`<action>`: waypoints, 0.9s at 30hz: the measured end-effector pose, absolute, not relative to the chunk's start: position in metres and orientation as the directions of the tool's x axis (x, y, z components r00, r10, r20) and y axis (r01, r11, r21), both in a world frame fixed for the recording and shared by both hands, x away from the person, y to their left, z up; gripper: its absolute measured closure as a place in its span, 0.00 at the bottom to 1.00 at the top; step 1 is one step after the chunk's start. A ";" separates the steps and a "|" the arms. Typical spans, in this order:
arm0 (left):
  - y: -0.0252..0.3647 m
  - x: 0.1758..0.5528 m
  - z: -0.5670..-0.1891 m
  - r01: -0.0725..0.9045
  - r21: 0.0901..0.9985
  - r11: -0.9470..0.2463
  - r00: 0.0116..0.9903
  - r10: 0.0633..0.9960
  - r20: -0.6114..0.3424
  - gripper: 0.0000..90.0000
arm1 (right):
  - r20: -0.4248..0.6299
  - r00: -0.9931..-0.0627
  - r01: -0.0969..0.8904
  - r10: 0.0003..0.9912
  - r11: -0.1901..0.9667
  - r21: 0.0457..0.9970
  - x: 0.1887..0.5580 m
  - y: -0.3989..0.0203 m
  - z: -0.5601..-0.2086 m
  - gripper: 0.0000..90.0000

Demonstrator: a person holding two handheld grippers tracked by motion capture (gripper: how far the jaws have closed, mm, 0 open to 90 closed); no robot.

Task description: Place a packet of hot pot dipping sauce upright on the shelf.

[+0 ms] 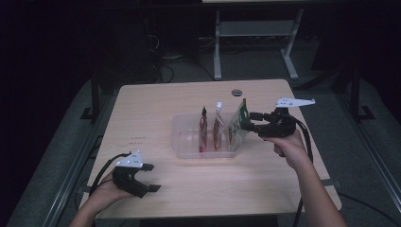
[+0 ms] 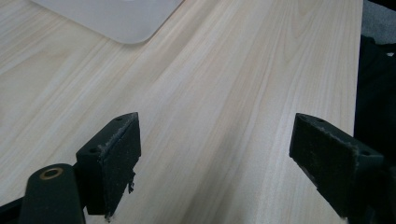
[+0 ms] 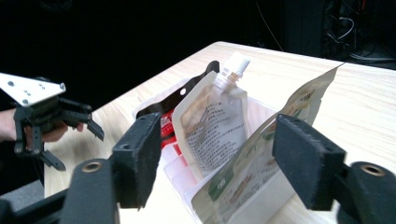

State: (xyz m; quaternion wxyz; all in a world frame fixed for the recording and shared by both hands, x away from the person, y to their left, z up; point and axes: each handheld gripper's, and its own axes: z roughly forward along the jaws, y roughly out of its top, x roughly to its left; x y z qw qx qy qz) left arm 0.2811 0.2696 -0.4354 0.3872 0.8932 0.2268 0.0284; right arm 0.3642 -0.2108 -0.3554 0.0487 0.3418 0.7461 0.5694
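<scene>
A clear plastic bin [image 1: 185, 138] with dividers stands mid-table and holds three upright pouches. From left to right they are a red and black pouch [image 1: 203, 128], a white spout pouch [image 1: 218, 124] and a green printed pouch [image 1: 238, 124]. My right gripper [image 1: 250, 121] is at the bin's right end and stands open. In the right gripper view the green pouch [image 3: 261, 154] rises between its wide-apart jaws, with the white pouch [image 3: 212, 126] behind it. Near the table's front left, my left gripper [image 1: 153, 178] is open over bare wood, holding nothing.
The wooden table [image 1: 142, 113] has a small round grommet [image 1: 236, 92] at its far edge. A corner of the bin [image 2: 116, 18] shows ahead of the left gripper. Dark floor, cables and a metal frame [image 1: 217, 47] lie beyond the table.
</scene>
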 end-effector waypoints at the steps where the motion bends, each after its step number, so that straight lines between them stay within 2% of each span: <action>1: 0.270 0.281 -0.435 0.383 0.705 -0.597 0.896 0.427 -0.125 0.18 | 0.311 -0.762 0.452 0.569 0.123 0.883 0.363 -0.211 -0.355 0.33; 6: 0.272 0.281 -0.435 0.385 0.708 -0.592 0.892 0.435 -0.122 0.18 | 0.280 -0.760 0.444 0.586 0.154 0.883 0.354 -0.215 -0.351 0.26; 14: 0.274 0.280 -0.435 0.388 0.708 -0.590 0.890 0.440 -0.121 0.18 | 0.205 -0.753 0.422 0.626 0.219 0.880 0.331 -0.228 -0.354 0.21; 27: 0.274 0.279 -0.437 0.392 0.705 -0.591 0.886 0.449 -0.116 0.18 | 0.155 -0.728 0.441 0.668 0.282 0.852 0.311 -0.243 -0.381 0.19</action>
